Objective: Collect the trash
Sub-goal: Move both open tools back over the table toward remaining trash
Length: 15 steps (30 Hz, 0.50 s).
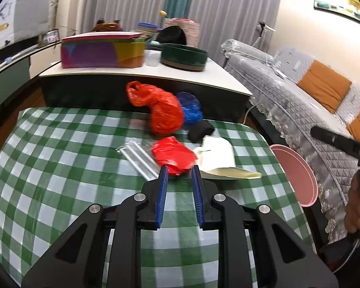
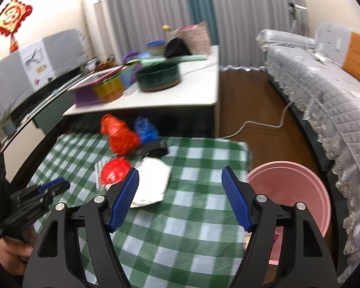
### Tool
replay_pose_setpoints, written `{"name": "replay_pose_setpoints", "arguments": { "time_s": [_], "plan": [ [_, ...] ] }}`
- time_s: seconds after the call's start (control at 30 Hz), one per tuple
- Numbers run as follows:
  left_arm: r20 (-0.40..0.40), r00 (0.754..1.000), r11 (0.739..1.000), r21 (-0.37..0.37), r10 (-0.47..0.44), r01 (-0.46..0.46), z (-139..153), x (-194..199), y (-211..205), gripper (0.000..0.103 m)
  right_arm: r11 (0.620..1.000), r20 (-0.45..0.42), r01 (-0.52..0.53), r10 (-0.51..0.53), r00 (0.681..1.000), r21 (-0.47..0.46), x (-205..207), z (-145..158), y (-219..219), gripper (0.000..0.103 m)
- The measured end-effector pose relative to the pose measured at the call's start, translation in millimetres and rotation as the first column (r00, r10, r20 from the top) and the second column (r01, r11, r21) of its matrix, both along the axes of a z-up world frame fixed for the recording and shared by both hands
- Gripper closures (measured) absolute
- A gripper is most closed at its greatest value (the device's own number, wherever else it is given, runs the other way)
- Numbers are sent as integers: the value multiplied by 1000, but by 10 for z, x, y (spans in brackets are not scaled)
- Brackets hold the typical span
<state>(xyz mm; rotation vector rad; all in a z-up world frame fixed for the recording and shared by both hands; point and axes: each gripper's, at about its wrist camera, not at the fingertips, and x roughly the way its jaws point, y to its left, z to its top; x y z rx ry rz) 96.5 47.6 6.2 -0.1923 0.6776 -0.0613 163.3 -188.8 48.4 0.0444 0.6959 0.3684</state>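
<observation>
Before you lies the table (image 1: 60,163), draped in a smooth green-and-white checked cloth with a slight sheen, and beside its right edge on the floor stands the round pink plastic bin (image 2: 297,192), its wall smooth and its mouth wide. The trash sits toward the far side of the cloth: a crinkled orange-red plastic bag (image 1: 164,110), puffed and glossy, leans against a crumpled blue plastic bag (image 1: 190,106); nearer you lies a flat cream paper pouch (image 1: 218,158), slightly curled at its edge, then a wrinkled bright red plastic wad (image 1: 174,154), a clear ribbed plastic wrapper (image 1: 138,156) just left of it, and a small black crumpled piece (image 1: 200,129) beyond the pouch. Your left tongs (image 1: 179,171) are narrowed to a slim gap with nothing pinched between the ridged blue pads, their tips just short of the red wad. Your right tongs (image 2: 180,180) gape wide and empty over the cloth, between pouch and bin.
</observation>
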Motion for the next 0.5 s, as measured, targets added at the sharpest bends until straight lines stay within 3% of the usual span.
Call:
{"name": "replay_pose_setpoints", "arguments": {
  "time_s": [0.23, 0.5],
  "plan": [
    [3, 999, 999, -26, 33, -33, -18, 27, 202, 82, 991, -43, -129, 127, 991, -39, 87, -209, 476, 33],
    [-9, 999, 998, -51, 42, -42, -80, 105, 279, 82, 976, -108, -205, 197, 974, -69, 244, -448, 803, 33]
  ]
}}
